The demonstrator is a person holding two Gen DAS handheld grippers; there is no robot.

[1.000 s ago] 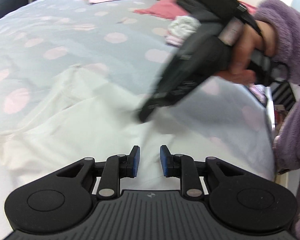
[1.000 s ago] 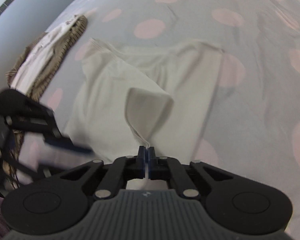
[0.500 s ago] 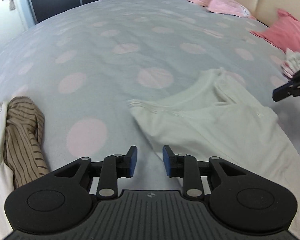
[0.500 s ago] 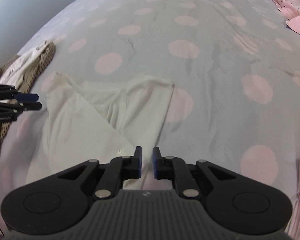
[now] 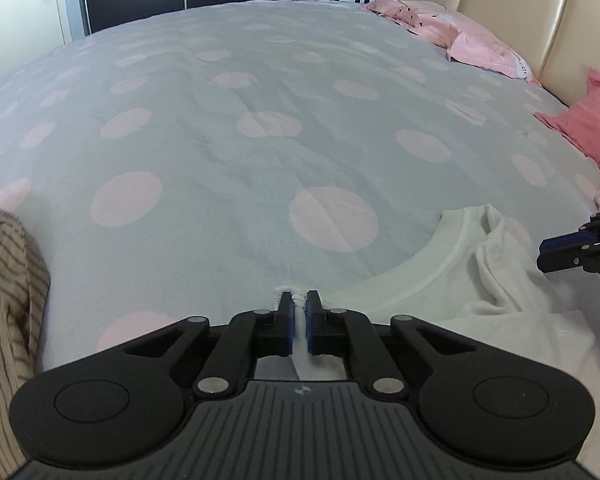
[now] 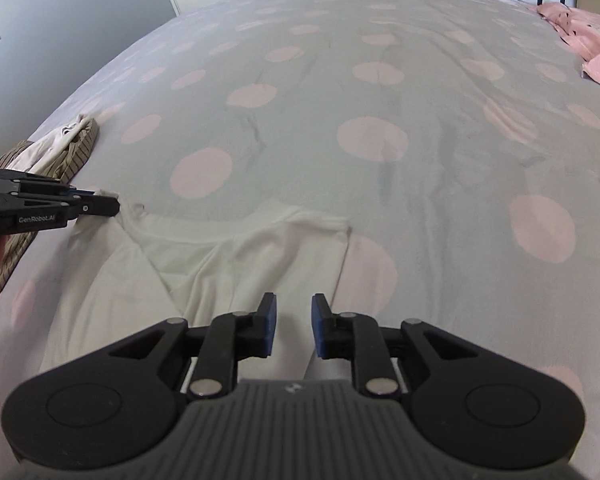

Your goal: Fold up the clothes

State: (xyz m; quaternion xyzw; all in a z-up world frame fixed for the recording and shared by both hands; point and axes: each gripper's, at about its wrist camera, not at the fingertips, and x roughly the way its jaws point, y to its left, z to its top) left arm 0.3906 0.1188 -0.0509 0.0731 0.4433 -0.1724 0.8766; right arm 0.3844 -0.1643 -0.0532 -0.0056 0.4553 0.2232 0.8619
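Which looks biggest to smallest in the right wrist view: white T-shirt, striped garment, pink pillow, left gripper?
1. white T-shirt, largest by far.
2. striped garment, partly out of frame.
3. left gripper and pink pillow: look alike, not ranked; the pillow lies much farther off and is cut by the edge.

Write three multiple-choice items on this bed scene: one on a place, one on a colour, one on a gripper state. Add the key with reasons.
1. Where does the striped garment lie relative to the white T-shirt?
A. left
B. on top
C. right

2. What colour are the bedspread spots?
A. blue
B. pink
C. green

3. What is the left gripper doing?
A. open above the bed
B. shut on nothing
C. shut on the T-shirt

Key: 1 A, it sits at the left bed edge; 2 B, pale pink circles on grey; 3 C, white fabric is pinched between its fingers, while the right gripper is open.
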